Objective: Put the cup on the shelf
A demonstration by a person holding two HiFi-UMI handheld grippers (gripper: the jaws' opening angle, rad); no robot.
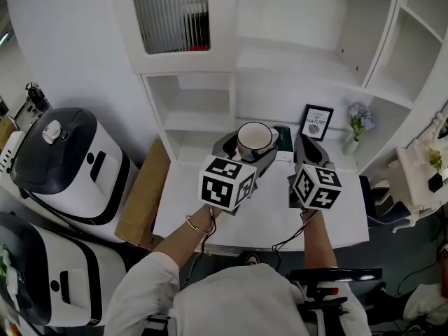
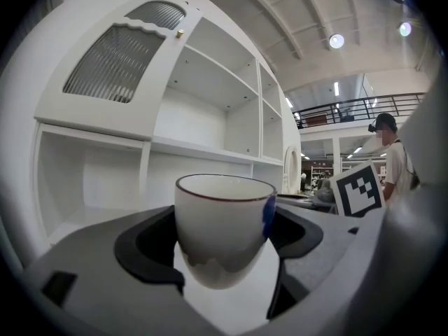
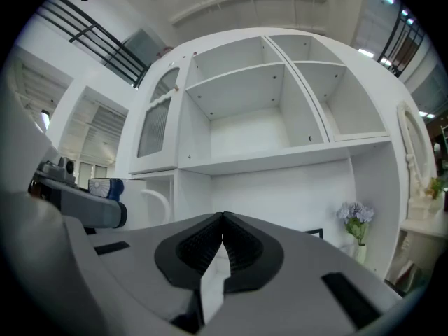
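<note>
A white cup (image 1: pixel 253 139) with a dark rim and a blue mark hangs in the air, upright, with my left gripper (image 1: pixel 249 144) shut on it. In the left gripper view the cup (image 2: pixel 222 228) fills the space between the black pads. It is held in front of the white shelf unit (image 1: pixel 294 61), above the desk (image 1: pixel 266 215). My right gripper (image 1: pixel 309 148) is beside it on the right, shut with nothing in it; its tips (image 3: pixel 222 219) meet. The cup's handle (image 3: pixel 157 203) shows at the left of the right gripper view.
On the desk's back stand a framed print (image 1: pixel 316 122), a dark green book (image 1: pixel 283 138) and a small vase of flowers (image 1: pixel 357 127). Two white-and-black machines (image 1: pixel 66 163) stand left, with a cardboard box (image 1: pixel 145 194) by the desk. The shelf compartments (image 3: pixel 241 128) are bare.
</note>
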